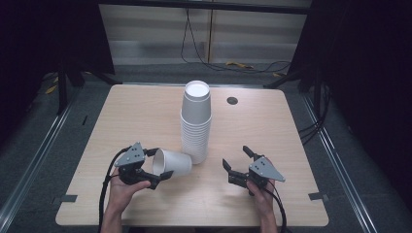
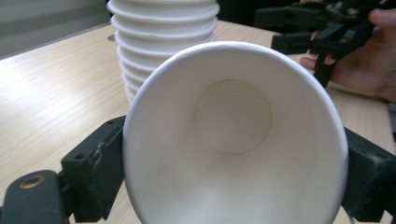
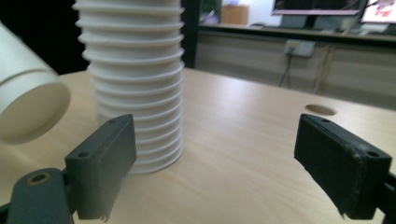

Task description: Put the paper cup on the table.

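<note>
A single white paper cup (image 1: 172, 163) lies on its side near the front left of the pale wooden counter (image 1: 145, 111), its open mouth facing left and its base just beside the foot of the tall stack of white paper cups (image 1: 196, 121) at the counter's middle. The left claw (image 1: 156, 164) is pinching this cup at its rim, one black jaw pressed against each side of the wide mouth, so it stands about half spread around the cup. The right claw (image 1: 236, 158) sits near the front right, to the right of the stack, its jaws spread wide apart with nothing between them and touching no cup.
</note>
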Motion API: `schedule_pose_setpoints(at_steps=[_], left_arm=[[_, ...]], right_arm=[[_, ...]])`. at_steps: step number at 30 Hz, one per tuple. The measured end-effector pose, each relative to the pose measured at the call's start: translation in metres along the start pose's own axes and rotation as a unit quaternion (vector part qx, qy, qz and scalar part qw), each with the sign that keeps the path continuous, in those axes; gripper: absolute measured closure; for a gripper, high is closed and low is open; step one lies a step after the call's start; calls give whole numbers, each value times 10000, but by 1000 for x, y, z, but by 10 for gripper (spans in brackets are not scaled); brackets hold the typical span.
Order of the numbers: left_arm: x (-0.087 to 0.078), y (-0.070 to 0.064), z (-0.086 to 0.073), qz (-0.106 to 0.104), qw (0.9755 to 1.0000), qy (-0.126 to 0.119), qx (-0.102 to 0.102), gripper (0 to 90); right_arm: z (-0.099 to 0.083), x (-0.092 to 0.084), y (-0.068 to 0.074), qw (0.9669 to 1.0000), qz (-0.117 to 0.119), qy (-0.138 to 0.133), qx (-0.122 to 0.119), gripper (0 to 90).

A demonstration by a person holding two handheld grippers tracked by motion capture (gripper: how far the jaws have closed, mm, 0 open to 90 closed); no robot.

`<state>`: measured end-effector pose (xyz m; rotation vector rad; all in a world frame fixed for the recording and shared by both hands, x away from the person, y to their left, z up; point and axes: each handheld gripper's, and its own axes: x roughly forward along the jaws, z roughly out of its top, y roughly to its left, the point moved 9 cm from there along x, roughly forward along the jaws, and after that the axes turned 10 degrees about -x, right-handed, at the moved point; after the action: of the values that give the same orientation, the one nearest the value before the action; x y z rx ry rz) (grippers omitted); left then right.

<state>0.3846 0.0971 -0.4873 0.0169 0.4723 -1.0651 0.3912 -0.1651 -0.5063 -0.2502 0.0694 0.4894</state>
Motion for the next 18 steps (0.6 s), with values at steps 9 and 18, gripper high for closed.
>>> schedule_pose_setpoints(at_steps=[9, 18], left_arm=[[-2, 10, 3, 206, 9997, 13, -124, 111], [-7, 22, 5, 516, 9982, 165, -255, 111]], right_arm=[[-8, -1, -8, 9995, -301, -21, -102, 177], [-7, -3, -5, 9997, -164, -147, -124, 157]])
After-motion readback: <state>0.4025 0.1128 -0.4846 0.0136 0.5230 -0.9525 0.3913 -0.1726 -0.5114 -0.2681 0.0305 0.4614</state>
